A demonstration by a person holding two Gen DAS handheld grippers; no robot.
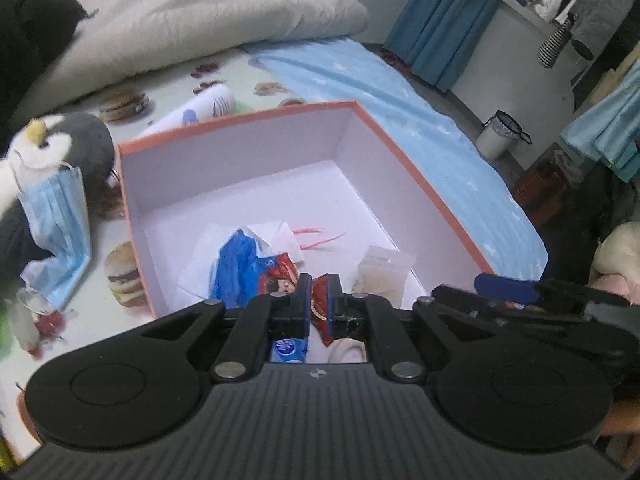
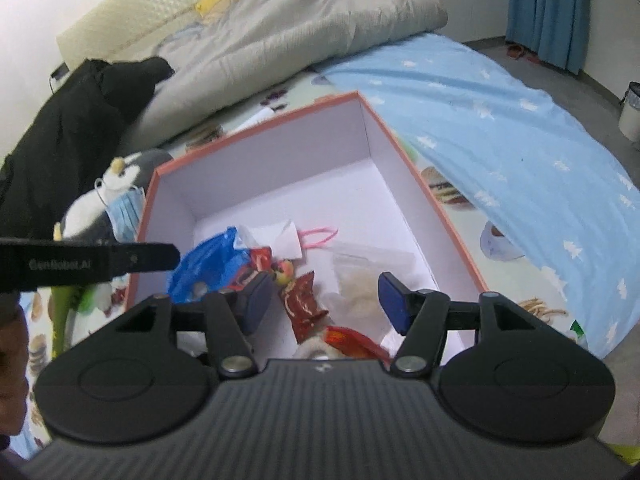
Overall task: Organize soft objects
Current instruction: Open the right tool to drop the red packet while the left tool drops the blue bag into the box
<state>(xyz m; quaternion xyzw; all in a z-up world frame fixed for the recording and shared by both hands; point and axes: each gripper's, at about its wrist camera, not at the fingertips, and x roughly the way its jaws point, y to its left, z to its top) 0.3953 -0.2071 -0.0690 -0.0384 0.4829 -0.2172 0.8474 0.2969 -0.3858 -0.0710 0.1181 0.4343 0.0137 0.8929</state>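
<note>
An orange-rimmed white box (image 1: 404, 152) (image 2: 400, 148) stands on the bed. Inside lie a blue plastic bag (image 1: 236, 264) (image 2: 208, 256), white paper (image 1: 276, 232), a pink string (image 1: 316, 240), a clear pouch (image 1: 380, 272) (image 2: 360, 280) and red snack wrappers (image 2: 304, 304). My left gripper (image 1: 319, 304) hangs over the box's near end, its jaws nearly closed around a red wrapper (image 1: 320, 300). My right gripper (image 2: 324, 300) is open and empty above the wrappers. A plush penguin (image 1: 60, 148) (image 2: 120, 184) wearing a blue face mask (image 1: 60, 232) lies left of the box.
A grey duvet (image 1: 192, 12) and black clothing (image 2: 68, 128) lie at the bed's far side. A light blue sheet (image 2: 520, 128) is right of the box. A white tube (image 1: 200, 108) lies behind the box. A bin (image 1: 500, 136) stands on the floor.
</note>
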